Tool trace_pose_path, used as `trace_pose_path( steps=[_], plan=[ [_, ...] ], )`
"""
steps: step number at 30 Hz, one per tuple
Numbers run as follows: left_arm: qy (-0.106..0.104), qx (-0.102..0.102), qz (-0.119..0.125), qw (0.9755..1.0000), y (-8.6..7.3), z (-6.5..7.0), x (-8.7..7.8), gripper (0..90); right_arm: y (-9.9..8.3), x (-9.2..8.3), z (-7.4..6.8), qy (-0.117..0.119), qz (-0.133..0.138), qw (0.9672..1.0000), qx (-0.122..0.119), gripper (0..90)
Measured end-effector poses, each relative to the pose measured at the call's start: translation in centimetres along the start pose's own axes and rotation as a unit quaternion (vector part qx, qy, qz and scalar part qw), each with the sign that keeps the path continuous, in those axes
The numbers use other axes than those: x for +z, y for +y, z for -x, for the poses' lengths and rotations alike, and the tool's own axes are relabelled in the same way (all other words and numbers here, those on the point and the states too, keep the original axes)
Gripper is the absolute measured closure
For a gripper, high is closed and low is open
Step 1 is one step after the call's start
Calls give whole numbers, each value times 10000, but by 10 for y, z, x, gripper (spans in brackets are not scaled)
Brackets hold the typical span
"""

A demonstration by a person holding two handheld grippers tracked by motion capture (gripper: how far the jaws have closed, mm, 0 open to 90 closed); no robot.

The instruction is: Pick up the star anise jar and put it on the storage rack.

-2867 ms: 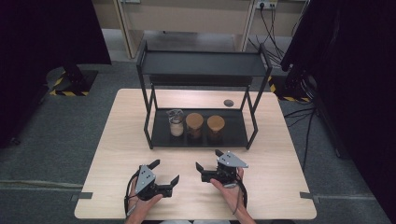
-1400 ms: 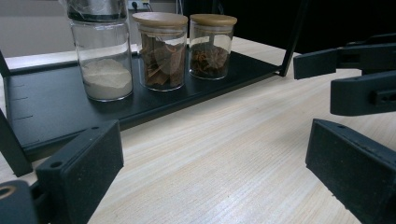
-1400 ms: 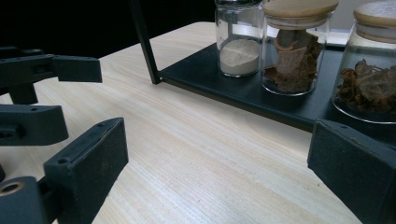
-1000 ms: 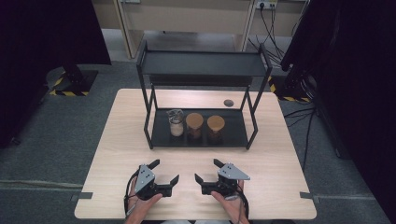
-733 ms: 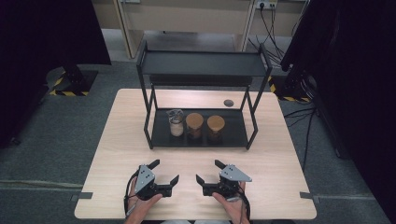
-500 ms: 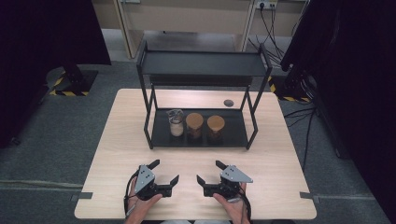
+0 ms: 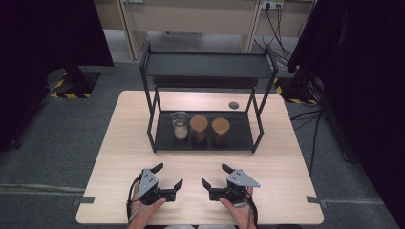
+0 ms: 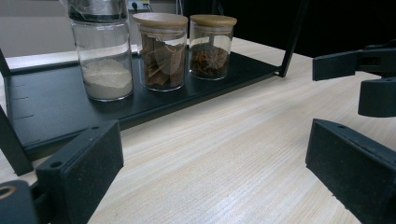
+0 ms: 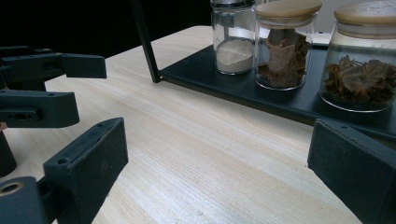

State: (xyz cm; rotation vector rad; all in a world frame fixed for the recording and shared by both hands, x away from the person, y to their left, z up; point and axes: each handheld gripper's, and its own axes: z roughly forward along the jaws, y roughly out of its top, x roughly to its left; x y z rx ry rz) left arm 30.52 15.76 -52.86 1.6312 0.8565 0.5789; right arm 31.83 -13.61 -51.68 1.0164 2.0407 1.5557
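Near the front edge of the wooden surface (image 7: 119,143), the left tongs (image 7: 167,177) and right tongs (image 7: 217,176) hover side by side, both spread wide and holding nothing. Beyond them, three glass jars (image 7: 200,129) stand in a row on the black rack's (image 7: 205,71) lower shelf. A small dark object (image 7: 233,105) behind the rack is too small to identify.
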Motion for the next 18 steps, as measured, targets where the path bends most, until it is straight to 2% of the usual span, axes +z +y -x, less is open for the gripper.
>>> trace_pose_path(
  steps=[18],
  plan=[
    [0, 5, -1, 10000, 0, 0, 0, 35, 0, 0, 2, -60, 5, 10000, 10, 52]
  ],
)
